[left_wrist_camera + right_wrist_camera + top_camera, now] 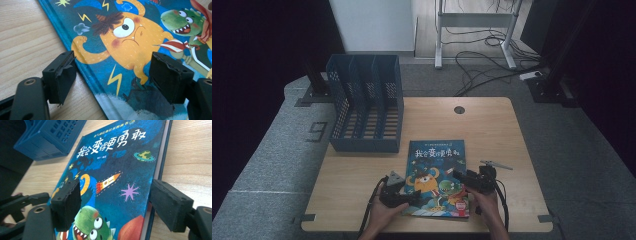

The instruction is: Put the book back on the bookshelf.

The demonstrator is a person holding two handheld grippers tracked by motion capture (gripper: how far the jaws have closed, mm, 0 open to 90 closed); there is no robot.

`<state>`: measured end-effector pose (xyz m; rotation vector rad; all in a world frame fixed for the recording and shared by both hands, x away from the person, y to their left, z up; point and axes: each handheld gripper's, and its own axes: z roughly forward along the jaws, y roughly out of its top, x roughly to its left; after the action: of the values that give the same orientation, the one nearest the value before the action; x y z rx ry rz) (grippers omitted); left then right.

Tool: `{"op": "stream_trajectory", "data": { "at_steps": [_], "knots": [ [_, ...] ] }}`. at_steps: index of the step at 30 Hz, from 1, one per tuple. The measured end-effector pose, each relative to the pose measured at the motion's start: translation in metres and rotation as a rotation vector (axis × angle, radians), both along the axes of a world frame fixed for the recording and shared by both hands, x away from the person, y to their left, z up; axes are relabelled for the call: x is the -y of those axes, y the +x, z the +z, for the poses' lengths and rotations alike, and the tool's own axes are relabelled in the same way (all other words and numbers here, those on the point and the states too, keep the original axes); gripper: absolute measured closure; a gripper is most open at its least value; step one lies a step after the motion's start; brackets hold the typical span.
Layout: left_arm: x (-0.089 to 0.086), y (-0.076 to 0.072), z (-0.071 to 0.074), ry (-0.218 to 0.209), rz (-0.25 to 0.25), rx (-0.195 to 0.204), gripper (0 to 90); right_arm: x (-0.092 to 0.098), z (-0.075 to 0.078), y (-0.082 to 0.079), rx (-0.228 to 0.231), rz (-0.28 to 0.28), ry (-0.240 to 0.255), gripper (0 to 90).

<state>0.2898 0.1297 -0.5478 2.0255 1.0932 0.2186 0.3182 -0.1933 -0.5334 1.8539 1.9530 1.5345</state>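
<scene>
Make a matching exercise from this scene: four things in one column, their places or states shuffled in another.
1. blue picture book
2. blue plastic file rack
3. left gripper
4. right gripper

A. open at the book's left edge
B. far left of the wooden table
C. open at the book's right edge
D. lying flat, cover up

Pairs: 1-D, 2-B, 3-A, 4-C

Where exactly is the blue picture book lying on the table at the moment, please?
In the high view the picture book lies flat at the table's near middle, just in front of the blue file rack, between both grippers.
</scene>
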Motion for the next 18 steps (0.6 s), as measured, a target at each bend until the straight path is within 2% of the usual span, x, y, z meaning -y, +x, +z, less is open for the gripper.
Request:
{"op": "stream_trajectory", "data": {
  "at_steps": [5, 9, 12, 18],
  "knots": [
    [0.000, 0.000, 0.000, 0.000, -0.001, 0.001, 21.7, 0.003, 0.001, 0.000, -0.003, 0.004, 0.034, 27.0],
    [-0.001, 0.000, 0.000, -0.006, -0.002, -0.003, 21.7, 0.007, -0.001, 0.001, -0.022, 0.005, 0.067, 28.1],
    [-0.001, 0.000, 0.000, -0.007, -0.002, -0.003, 21.7, 0.012, -0.005, 0.003, -0.050, 0.010, 0.114, 30.2],
    [-0.001, 0.000, 0.000, -0.002, -0.002, -0.001, 21.2, 0.014, -0.005, 0.002, -0.059, 0.020, 0.153, 30.8]
  ]
}}
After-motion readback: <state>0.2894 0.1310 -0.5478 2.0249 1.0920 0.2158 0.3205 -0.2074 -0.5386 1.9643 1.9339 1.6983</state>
